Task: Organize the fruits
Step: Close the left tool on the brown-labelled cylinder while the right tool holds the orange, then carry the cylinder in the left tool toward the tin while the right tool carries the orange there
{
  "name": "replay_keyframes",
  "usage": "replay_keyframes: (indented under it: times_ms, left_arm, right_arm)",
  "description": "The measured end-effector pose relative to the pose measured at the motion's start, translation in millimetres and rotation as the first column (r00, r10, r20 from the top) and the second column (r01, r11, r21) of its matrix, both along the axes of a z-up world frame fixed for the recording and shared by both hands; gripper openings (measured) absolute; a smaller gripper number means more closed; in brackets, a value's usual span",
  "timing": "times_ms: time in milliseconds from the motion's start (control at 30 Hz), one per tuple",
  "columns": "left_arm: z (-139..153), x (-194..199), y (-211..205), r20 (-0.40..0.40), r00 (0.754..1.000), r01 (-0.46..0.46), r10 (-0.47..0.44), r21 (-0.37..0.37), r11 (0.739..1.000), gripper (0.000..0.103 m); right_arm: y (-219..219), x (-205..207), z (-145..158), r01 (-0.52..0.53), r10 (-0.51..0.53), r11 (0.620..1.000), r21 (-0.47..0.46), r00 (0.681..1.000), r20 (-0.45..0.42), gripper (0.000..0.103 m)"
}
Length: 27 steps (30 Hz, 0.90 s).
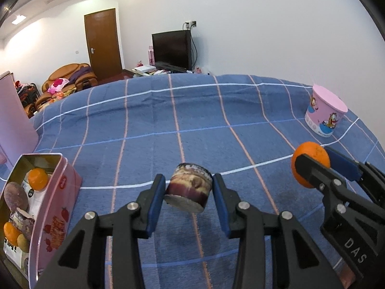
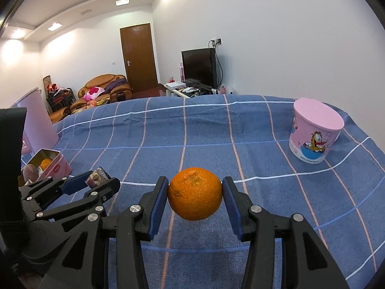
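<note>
Nearest, left gripper (image 1: 189, 190) clamped on a small brown-labelled can (image 1: 189, 189), tilted and lifted clear of the blue checked cloth (image 1: 192, 110). Right gripper (image 2: 195, 193) clenched on an orange (image 2: 195, 197), blue pads pressing both its sides, also held above the cloth. Seen from the left wrist, right of the can, that same orange (image 1: 310, 166) in the other claw. Left of the can, an open pink tin (image 1: 60, 192) resting on the cloth, holding a small orange (image 1: 38, 179), a brownish round fruit (image 1: 15, 196), another orange piece low down and some packets. Further back and right of the can, a pink cartoon tub (image 1: 324, 114) with a pink lid. Beyond the cloth's far edge, a dark television (image 1: 172, 49), a wooden door (image 1: 103, 42) and a brown sofa (image 1: 69, 77).
</note>
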<state>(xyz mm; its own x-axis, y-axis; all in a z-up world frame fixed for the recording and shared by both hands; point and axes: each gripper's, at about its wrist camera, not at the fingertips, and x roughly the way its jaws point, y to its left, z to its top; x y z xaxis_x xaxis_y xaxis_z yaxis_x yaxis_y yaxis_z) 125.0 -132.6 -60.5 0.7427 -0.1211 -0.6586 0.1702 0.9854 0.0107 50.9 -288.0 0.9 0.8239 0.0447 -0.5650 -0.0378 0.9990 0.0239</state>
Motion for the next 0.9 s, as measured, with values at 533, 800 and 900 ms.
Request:
replay_keyframes:
  times_ms: [533, 800, 900]
  left_arm:
    - [14, -20, -5, 0.130, 0.991, -0.010, 0.002, 0.059, 0.998, 0.042]
    - [17, -30, -6, 0.168, 0.986, -0.019, 0.005, 0.080, 0.997, 0.042]
    - [18, -32, -4, 0.178, 0.984, -0.023, 0.009, 0.077, 0.997, 0.042]
  right_arm:
    - [2, -7, 3, -0.005, 0.006, 1.000, -0.011, 0.999, 0.051, 0.049]
    - [3, -13, 5, -0.009, 0.010, 1.000, -0.012, 0.997, 0.070, 0.049]
    - [5, -16, 6, -0.012, 0.014, 1.000, -0.017, 0.997, 0.082, 0.049]
